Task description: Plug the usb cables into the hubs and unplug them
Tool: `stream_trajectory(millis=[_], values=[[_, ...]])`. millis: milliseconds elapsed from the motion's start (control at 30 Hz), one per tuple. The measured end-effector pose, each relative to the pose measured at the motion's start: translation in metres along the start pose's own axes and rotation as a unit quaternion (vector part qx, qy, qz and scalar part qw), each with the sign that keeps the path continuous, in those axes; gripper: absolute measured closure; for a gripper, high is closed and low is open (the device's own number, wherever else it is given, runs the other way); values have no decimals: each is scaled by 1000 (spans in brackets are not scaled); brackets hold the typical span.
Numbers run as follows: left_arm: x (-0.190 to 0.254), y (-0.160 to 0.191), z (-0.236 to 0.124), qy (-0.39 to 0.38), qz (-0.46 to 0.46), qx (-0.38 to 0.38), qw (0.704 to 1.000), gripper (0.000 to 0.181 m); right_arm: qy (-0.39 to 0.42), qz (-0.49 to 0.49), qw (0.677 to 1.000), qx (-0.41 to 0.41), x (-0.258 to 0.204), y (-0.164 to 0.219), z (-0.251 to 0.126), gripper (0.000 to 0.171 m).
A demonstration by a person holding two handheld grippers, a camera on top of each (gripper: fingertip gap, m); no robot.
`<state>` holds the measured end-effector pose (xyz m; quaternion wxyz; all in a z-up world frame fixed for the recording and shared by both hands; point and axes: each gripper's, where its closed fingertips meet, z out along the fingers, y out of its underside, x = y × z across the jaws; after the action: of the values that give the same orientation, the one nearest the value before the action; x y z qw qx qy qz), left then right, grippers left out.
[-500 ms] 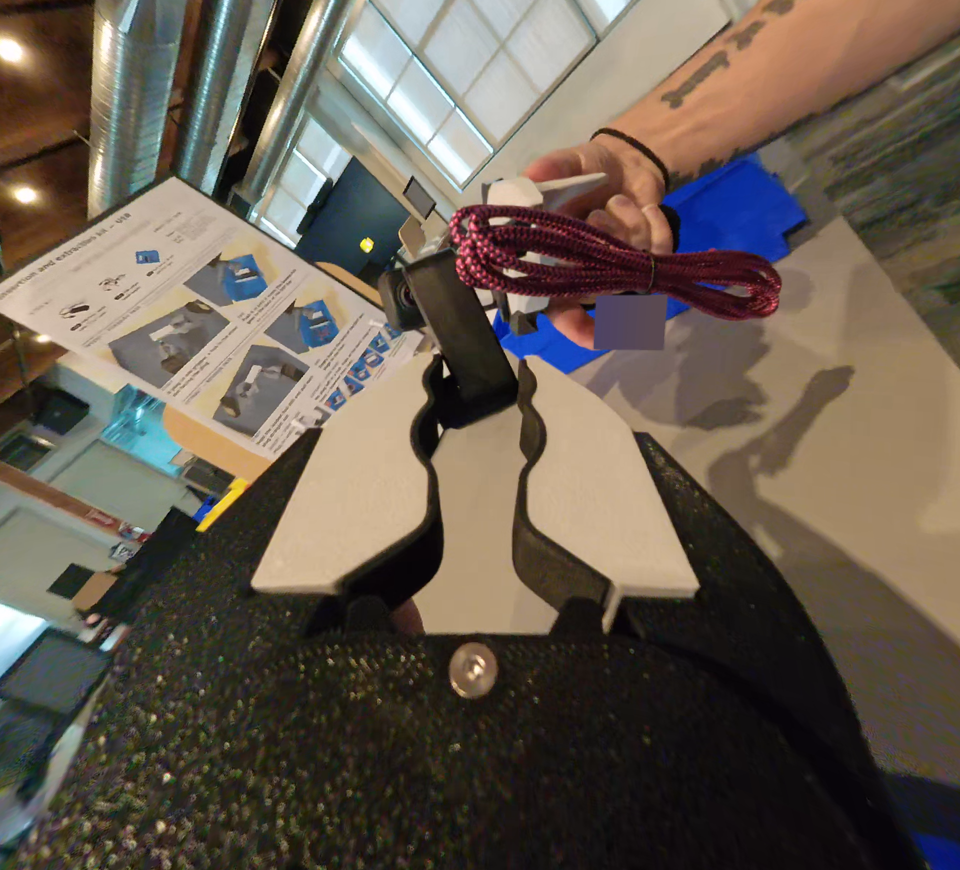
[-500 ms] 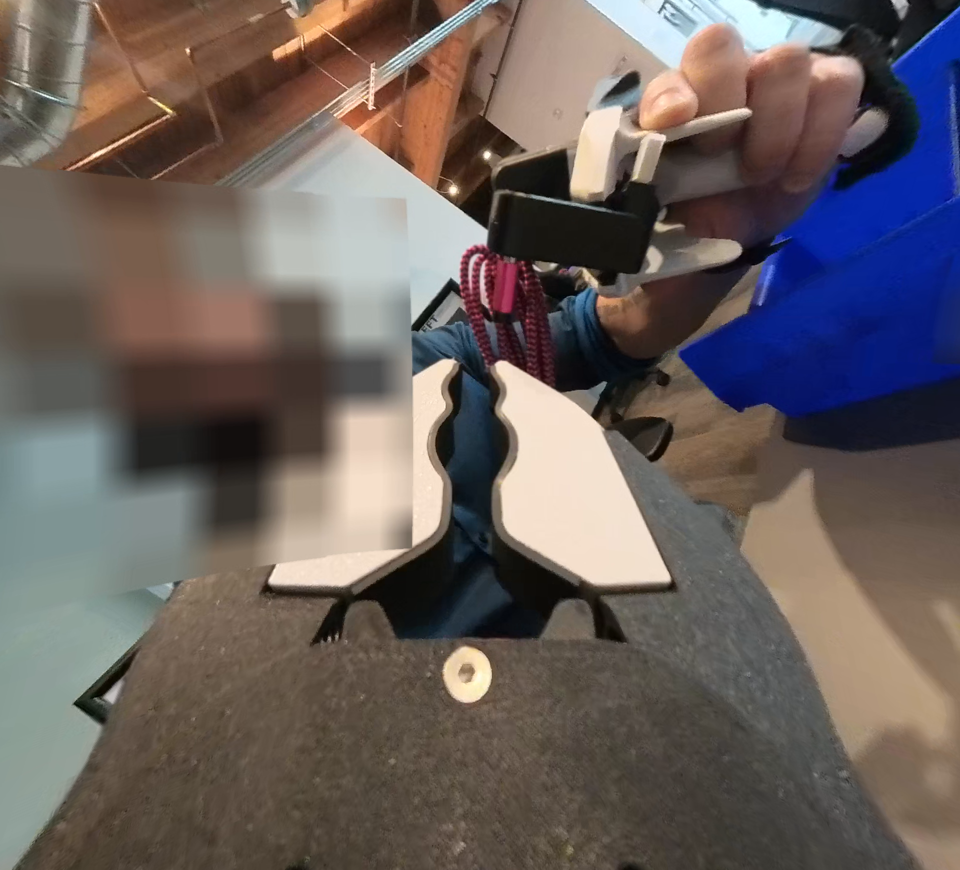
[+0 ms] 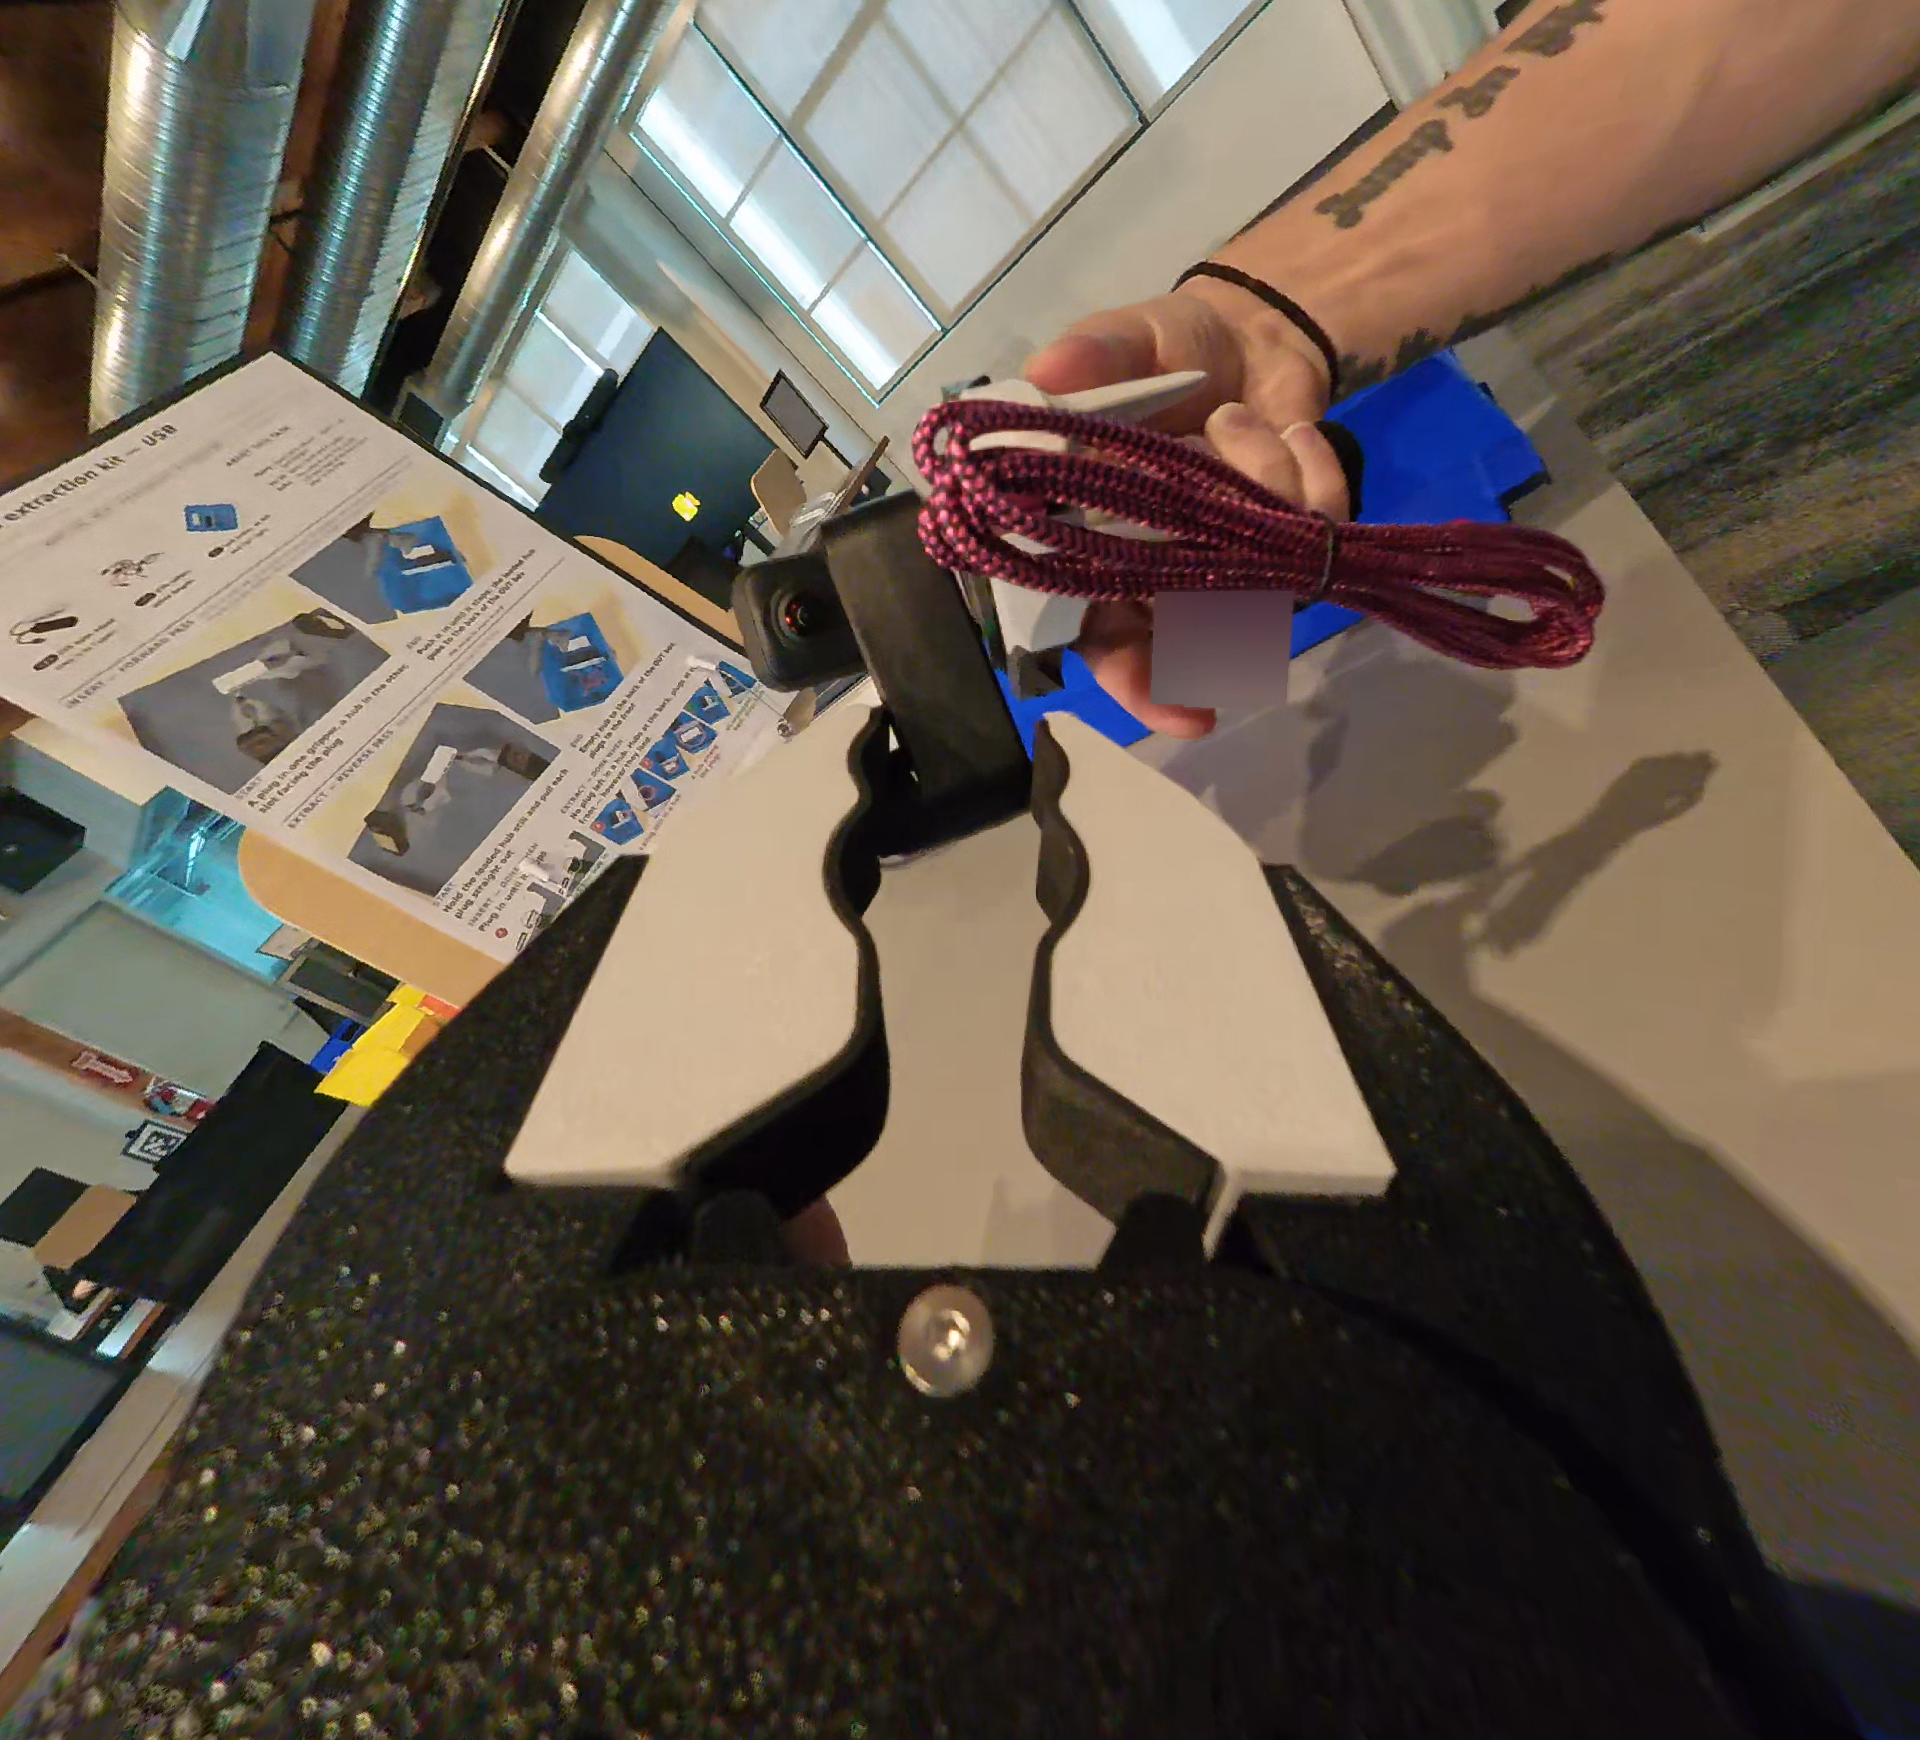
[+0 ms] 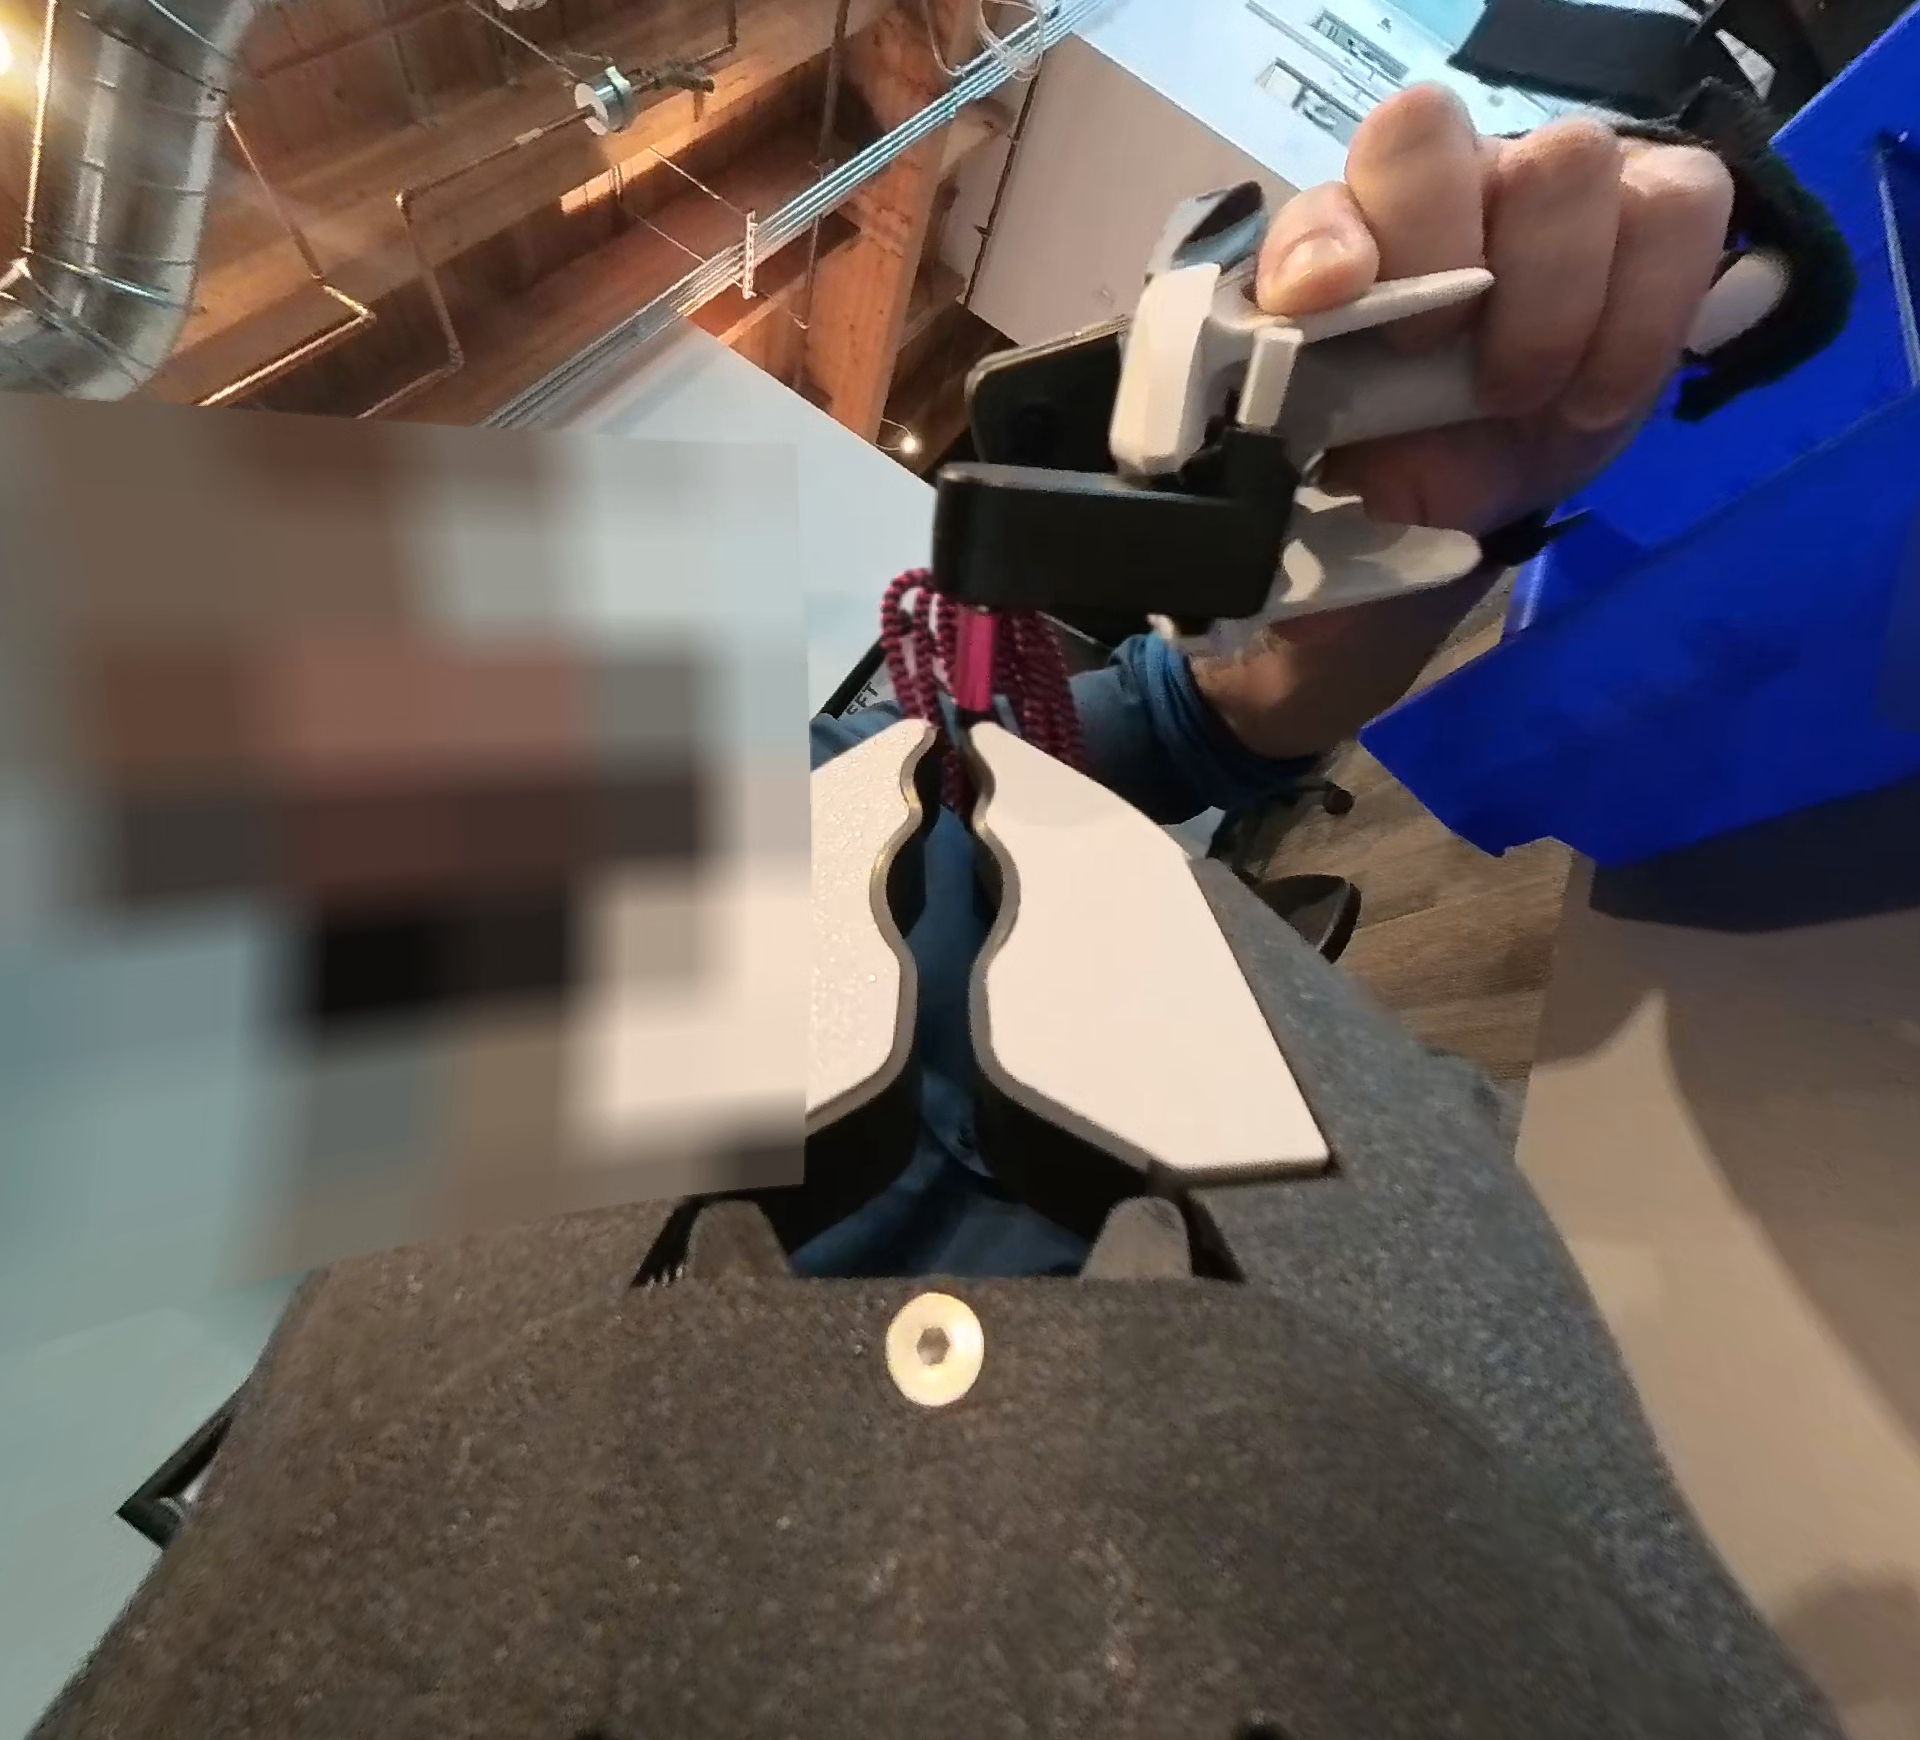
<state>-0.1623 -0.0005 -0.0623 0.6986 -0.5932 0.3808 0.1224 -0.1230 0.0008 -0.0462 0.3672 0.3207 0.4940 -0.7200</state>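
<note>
In the left wrist view my left gripper [image 3: 956, 745] is shut on a black USB hub [image 3: 914, 641], held up in the air. A coiled magenta braided USB cable [image 3: 1247, 558] hangs by the far end of the hub, in front of the hand [image 3: 1195, 402] that holds the other gripper. In the right wrist view my right gripper [image 4: 958, 740] is shut on the cable's magenta plug [image 4: 977, 667]. The plug's top meets the underside of the hub [image 4: 1091, 537]. The coil [image 4: 1039, 693] hangs behind my fingertips. How deep the plug sits in the port is hidden.
A blue bin [image 3: 1434, 485] stands on the grey table [image 3: 1558, 911] behind the hand, and it also shows in the right wrist view [image 4: 1662, 651]. A printed instruction sheet [image 3: 312, 630] stands at the left. A person's blue sleeve [image 4: 1164, 714] is behind the cable. Left tips to right tips: about 5 centimeters.
My right gripper's fingers have narrowed and now pinch the plug below the hub. The hub and cable look slightly nearer in both views. The left gripper's hold has not changed.
</note>
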Motion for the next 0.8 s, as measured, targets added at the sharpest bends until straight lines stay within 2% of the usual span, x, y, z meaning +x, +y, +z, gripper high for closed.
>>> stream_trajectory(millis=[300,800], values=[[6,2,4,8,3,-8,1000,157,-2,9,1000,10,7,1,1,156],[-2,18,5,-11,-23,-37,999,160,25,8,999,34,23,-1,1,163]])
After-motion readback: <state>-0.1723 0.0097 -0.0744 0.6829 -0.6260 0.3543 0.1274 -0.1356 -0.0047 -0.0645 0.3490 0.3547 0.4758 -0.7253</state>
